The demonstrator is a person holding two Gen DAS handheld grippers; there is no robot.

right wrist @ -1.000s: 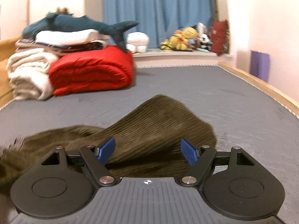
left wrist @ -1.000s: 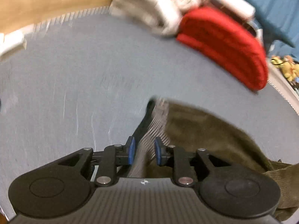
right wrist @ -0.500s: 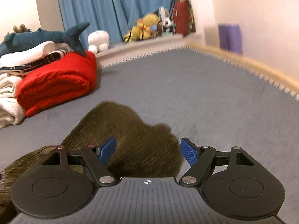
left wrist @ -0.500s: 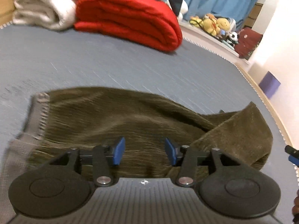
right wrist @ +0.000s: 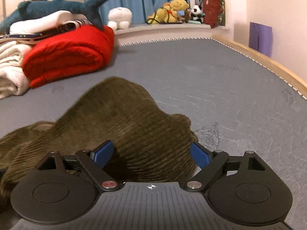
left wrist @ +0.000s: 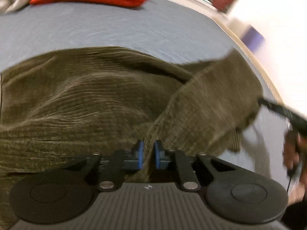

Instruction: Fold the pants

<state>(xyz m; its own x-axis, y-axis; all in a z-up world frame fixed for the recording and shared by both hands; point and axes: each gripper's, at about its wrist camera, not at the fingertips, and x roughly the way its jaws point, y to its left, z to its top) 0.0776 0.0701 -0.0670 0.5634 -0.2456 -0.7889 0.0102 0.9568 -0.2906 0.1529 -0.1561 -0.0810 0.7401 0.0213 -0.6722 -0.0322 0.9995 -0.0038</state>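
Note:
Olive corduroy pants (left wrist: 86, 95) lie crumpled across the grey bed. My left gripper (left wrist: 147, 153) is shut on a raised fold of the pants, the cloth pinched between its blue pads (left wrist: 141, 153). In the right wrist view a humped pant leg (right wrist: 130, 126) lies between the wide-apart fingers of my right gripper (right wrist: 151, 153), which is open; its blue pads (right wrist: 102, 151) sit at either side of the cloth. The right gripper also shows, blurred, at the right edge of the left wrist view (left wrist: 284, 113).
A folded red blanket (right wrist: 67, 53), white towels (right wrist: 9, 72) and a plush shark (right wrist: 57, 7) are stacked at the far left of the bed. Stuffed toys (right wrist: 172, 9) line a ledge under blue curtains. The bed's wooden edge (right wrist: 268, 63) runs along the right.
My left gripper has opened, moved over the pants and shut on a fold near the middle. My right gripper has stayed open and swung back toward the leg end.

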